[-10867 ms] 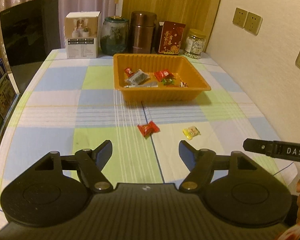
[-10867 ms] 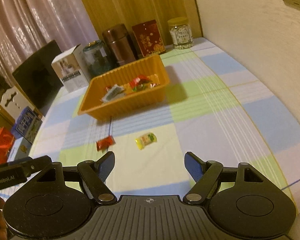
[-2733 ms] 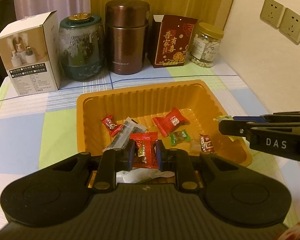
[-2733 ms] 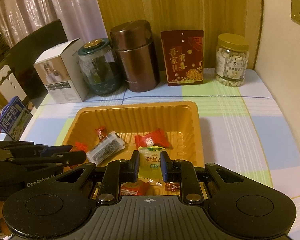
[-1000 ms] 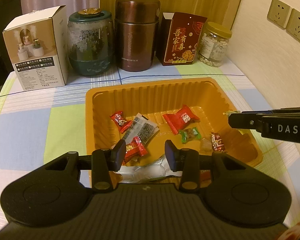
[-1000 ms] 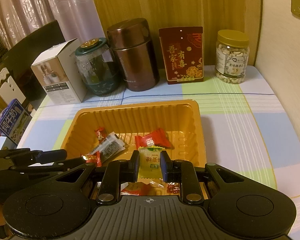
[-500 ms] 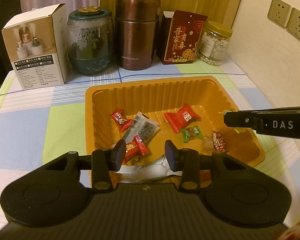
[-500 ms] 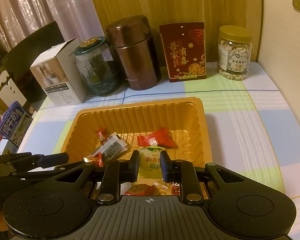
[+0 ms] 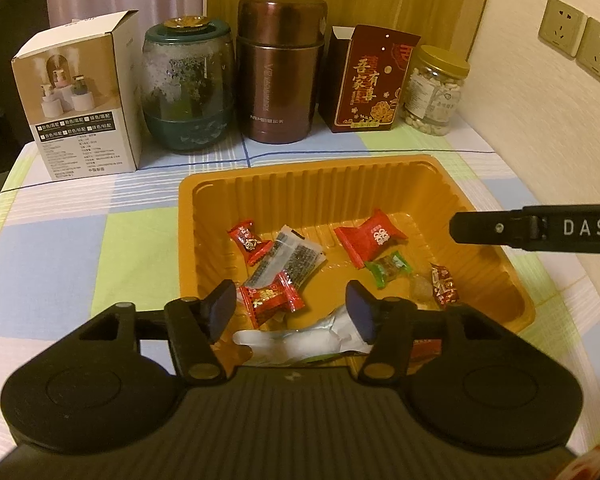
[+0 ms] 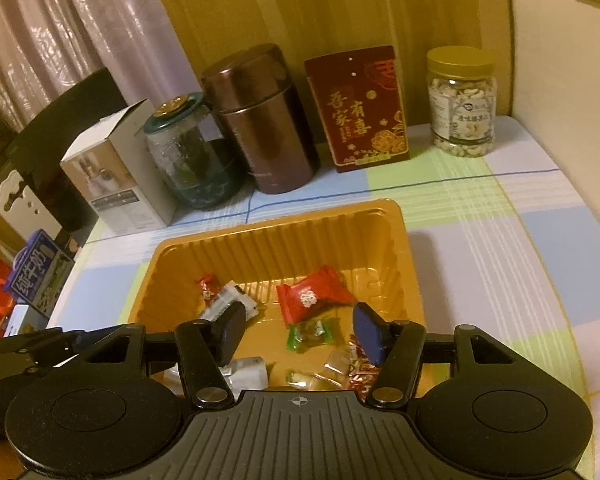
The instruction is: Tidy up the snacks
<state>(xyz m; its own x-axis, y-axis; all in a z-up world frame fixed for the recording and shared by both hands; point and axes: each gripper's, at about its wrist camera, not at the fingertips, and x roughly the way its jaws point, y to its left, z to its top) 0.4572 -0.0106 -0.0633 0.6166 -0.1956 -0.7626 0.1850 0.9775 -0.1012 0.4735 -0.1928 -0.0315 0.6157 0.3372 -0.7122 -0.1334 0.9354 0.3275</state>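
Note:
An orange plastic tray (image 9: pixel 312 172) (image 10: pixel 276 232) holds several wrapped snacks: a red candy (image 9: pixel 270 298), a big red pack (image 9: pixel 370 236) (image 10: pixel 314 292), a green candy (image 9: pixel 390 269) (image 10: pixel 309 331), a clear dark-speckled pack (image 9: pixel 286 258). My left gripper (image 9: pixel 292 310) is open and empty over the tray's near edge, just above the red candy. My right gripper (image 10: pixel 298 330) is open and empty over the tray's near part. A yellow-green candy (image 10: pixel 300 376) lies in the tray below it, partly hidden. The right gripper's finger (image 9: pixel 532 230) shows over the tray's right rim.
At the back stand a white box (image 9: pixel 80 96), a green glass jar (image 9: pixel 188 84), a brown canister (image 9: pixel 280 68), a red card box (image 9: pixel 370 80) and a nut jar (image 9: pixel 434 90). A wall with sockets (image 9: pixel 580 46) is to the right. A chair (image 10: pixel 64 140) stands at left.
My right gripper has opened and let go of the yellow-green candy, which now lies in the tray. My left gripper stays open over the red candy it dropped earlier.

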